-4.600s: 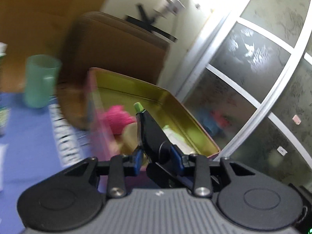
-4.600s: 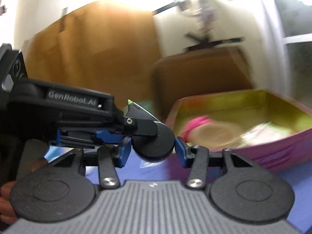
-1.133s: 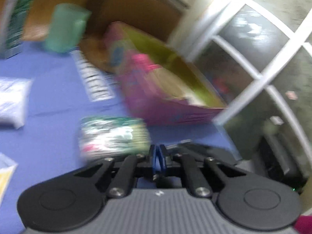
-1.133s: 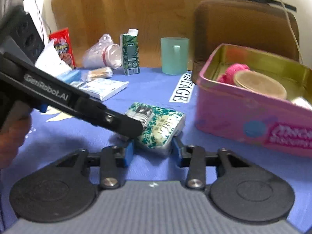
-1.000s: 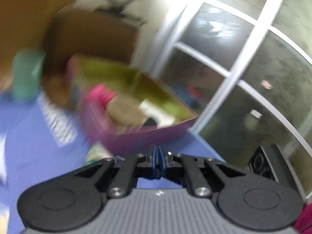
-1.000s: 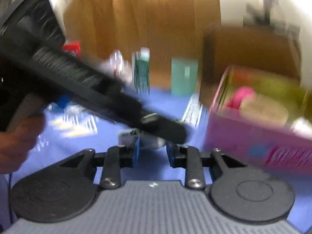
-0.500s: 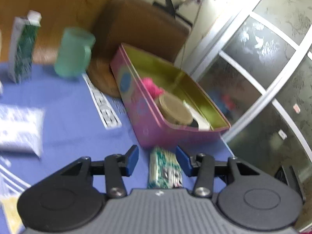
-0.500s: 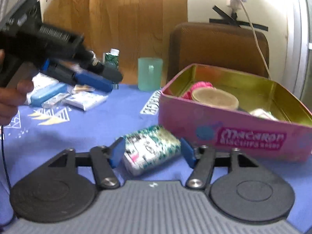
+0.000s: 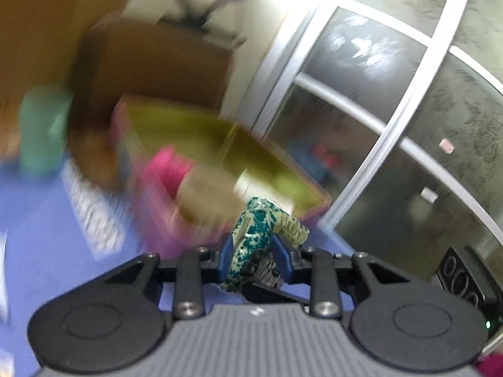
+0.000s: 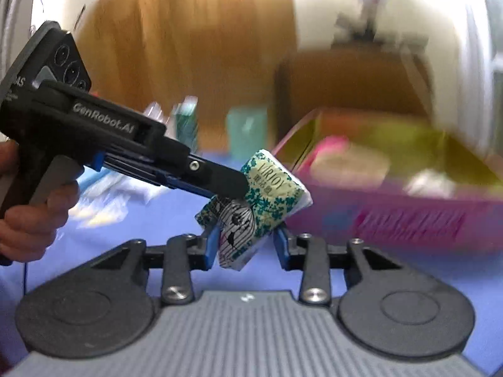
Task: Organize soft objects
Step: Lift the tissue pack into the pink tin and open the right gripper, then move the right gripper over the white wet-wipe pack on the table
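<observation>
A green and white tissue pack (image 9: 261, 238) is clamped between the blue pads of my left gripper (image 9: 254, 259) and lifted off the blue tablecloth. In the right wrist view the same pack (image 10: 261, 201) hangs at the tip of the left gripper's fingers (image 10: 217, 179), and its lower end sits between the jaws of my right gripper (image 10: 246, 245), which stand close on both sides of it. The pink tin (image 9: 151, 194), gold inside, holds a pink item and a tan round lid and lies just beyond the pack; it also shows in the right wrist view (image 10: 408, 220).
A teal cup (image 10: 246, 132) and a green carton (image 10: 187, 122) stand behind on the blue tablecloth (image 10: 141, 226). White packets (image 10: 103, 198) lie at the left. A brown chair back (image 10: 352, 81) is behind the tin. A glass door (image 9: 393, 100) is on the right.
The tissue pack lay on the cloth between open jaws half a second ago. Now the left gripper has shut on it and lifted it toward the tin, and the right jaws have narrowed around it.
</observation>
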Motion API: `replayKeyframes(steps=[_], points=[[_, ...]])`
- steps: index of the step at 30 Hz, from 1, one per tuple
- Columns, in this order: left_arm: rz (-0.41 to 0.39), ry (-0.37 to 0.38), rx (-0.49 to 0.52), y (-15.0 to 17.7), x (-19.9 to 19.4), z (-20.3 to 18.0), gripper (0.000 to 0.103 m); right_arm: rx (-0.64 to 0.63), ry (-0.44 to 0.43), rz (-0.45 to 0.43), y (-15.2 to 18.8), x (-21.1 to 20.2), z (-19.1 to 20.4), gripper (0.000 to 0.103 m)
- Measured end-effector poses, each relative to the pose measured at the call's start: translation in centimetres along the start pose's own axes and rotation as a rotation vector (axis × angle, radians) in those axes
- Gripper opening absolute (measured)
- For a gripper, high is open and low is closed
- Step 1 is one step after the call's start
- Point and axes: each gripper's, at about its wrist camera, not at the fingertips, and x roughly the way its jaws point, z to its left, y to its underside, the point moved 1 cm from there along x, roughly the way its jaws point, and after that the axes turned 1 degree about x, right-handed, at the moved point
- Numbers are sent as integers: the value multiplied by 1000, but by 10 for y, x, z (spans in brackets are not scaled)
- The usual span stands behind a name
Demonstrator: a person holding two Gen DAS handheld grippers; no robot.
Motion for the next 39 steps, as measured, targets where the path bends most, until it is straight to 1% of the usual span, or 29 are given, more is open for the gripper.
replayKeyframes(steps=[2, 3, 4, 5, 6, 7, 8, 9, 10, 11, 12, 14, 19, 21, 23, 26, 28, 31, 32, 33, 34, 36, 37, 38, 39], points=[[-37, 8, 31, -22, 19, -14, 34, 6, 78, -52, -15, 3, -16, 41], [-65, 1, 41, -33, 33, -21, 46, 6, 116, -71, -21, 6, -25, 41], [-78, -16, 49, -40, 44, -25, 55, 4, 152, -87, -25, 11, -35, 42], [-97, -52, 61, -45, 56, -29, 56, 7, 198, -100, -29, 20, -46, 44], [-103, -86, 69, -45, 62, -31, 56, 16, 261, -109, -32, 31, -58, 49], [-103, -124, 60, -45, 69, -31, 55, 27, 322, -106, -31, 41, -69, 64], [-102, -148, 28, -42, 71, -27, 55, 33, 373, -98, -30, 51, -80, 66], [-103, -146, -8, -38, 67, -22, 55, 36, 419, -70, -27, 59, -90, 66], [-102, -133, -26, -32, 62, -18, 55, 52, 446, -41, -24, 61, -98, 65], [-106, -131, -30, -25, 55, -14, 55, 84, 445, -37, -21, 56, -104, 65], [-113, -144, -26, -19, 45, -10, 55, 120, 421, -56, -16, 49, -108, 65], [-110, -172, -25, -7, 28, 0, 55, 155, 411, -66, -8, 36, -109, 65], [-101, -236, -49, 26, -18, 19, 55, 145, 397, -121, 2, 16, -86, 64], [-106, -246, -67, 44, -41, 26, 55, 152, 371, -143, 2, 6, -76, 62], [-106, -256, -94, 60, -63, 36, 55, 166, 319, -157, -1, 7, -63, 61], [-112, -319, -132, 85, -101, 56, 55, 163, 174, -132, -4, 12, -34, 59], [-129, -383, -171, 101, -134, 75, 55, 139, 76, -84, -6, 20, -10, 59], [-171, -513, -225, 121, -179, 100, 55, 101, -64, 16, -9, 44, 26, 59], [-194, -546, -253, 128, -197, 110, 55, 83, -116, 57, -10, 55, 40, 59], [-217, -562, -286, 134, -213, 120, 55, 55, -164, 94, -10, 67, 55, 59], [-237, -572, -318, 139, -225, 126, 55, 12, -207, 123, -11, 79, 71, 60], [-285, -586, -376, 149, -245, 138, 55, -99, -261, 159, -11, 102, 104, 67], [-318, -576, -409, 154, -254, 144, 55, -153, -288, 172, -12, 115, 119, 73], [-358, -539, -445, 157, -260, 148, 55, -205, -318, 178, -13, 129, 132, 79], [-398, -508, -455, 158, -265, 150, 55, -256, -340, 179, -14, 144, 142, 83]])
